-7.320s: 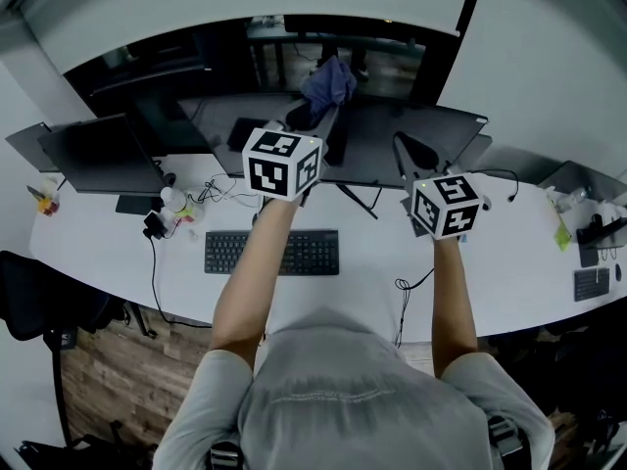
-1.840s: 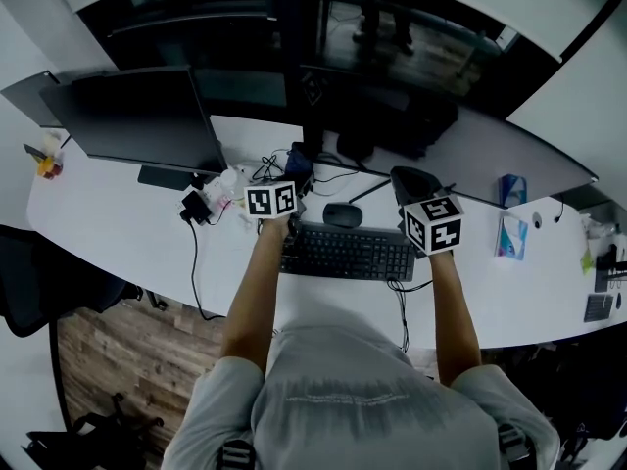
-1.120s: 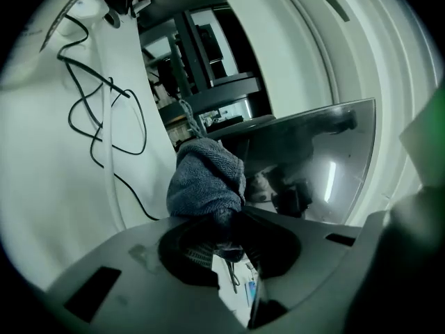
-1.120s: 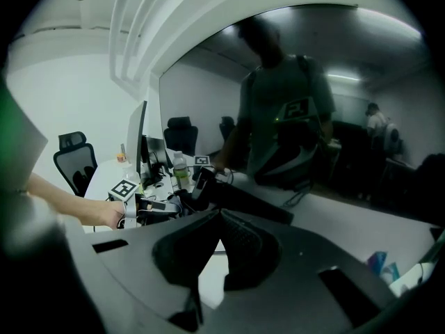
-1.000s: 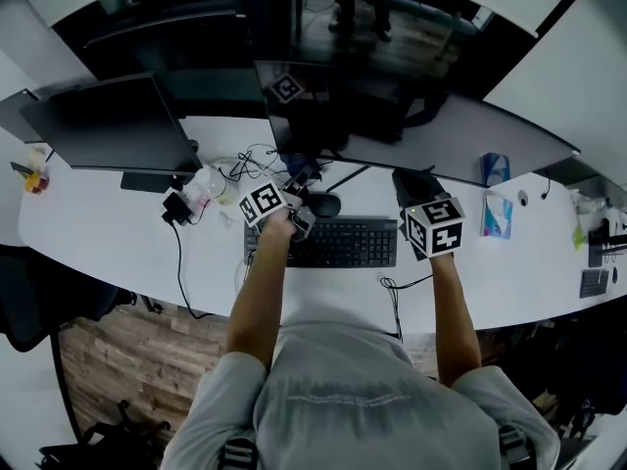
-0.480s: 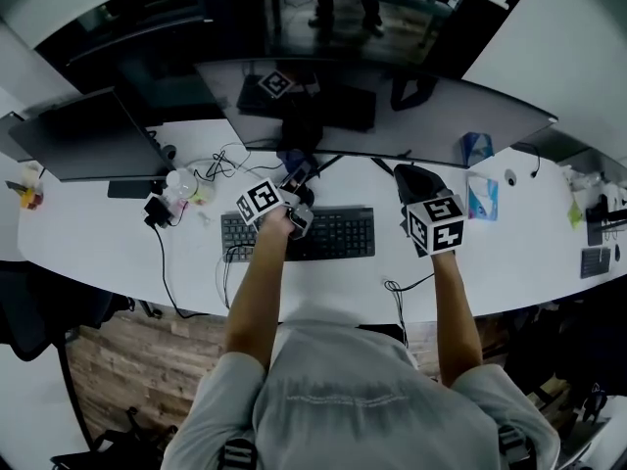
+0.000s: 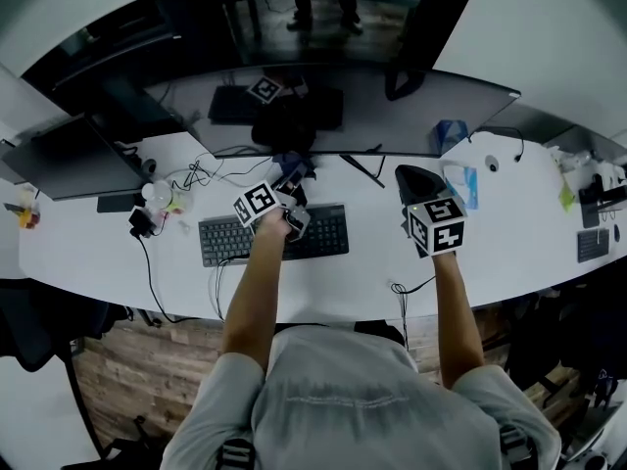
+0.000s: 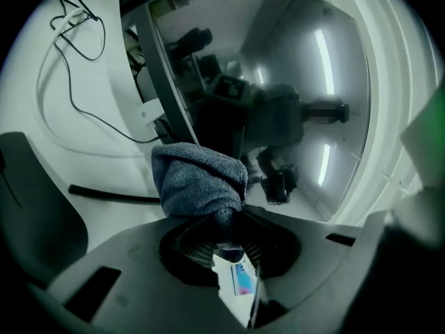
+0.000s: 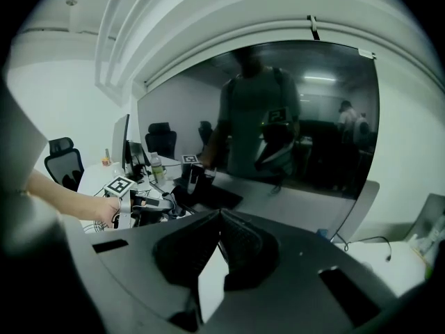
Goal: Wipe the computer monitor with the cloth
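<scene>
The person, in a grey shirt, stands against the curved white desk point(image 7: 529, 238) with both bare forearms stretched forward and slightly apart, each hand hidden under its gripper's marker cube.

The left forearm angles inward and ends over the right end of a flat black keyboard point(image 7: 225, 239). There the left gripper point(image 7: 290, 202) is clamped on a bunched blue-grey terry cloth point(image 8: 200, 181) – a thin fold is pinched between the jaws and the rest swells out in a rounded wad beyond the tips. In the head view the cloth point(image 7: 293, 169) lies just past the keyboard, near the lower edge and the foot of the wide curved dark computer monitor point(image 7: 392, 116). Whether it touches the screen cannot be told.

The right forearm runs straight ahead. The right gripper point(image 9: 219, 218) is held above bare desk to the right of the keyboard, jaws pressed together with nothing between them – pointed at the screen, which mirrors the person.

Thin black cables point(image 7: 191, 174) lie loose on the desk left of the keyboard, with a second dark flat monitor point(image 7: 59, 160) beyond them at the far left.
</scene>
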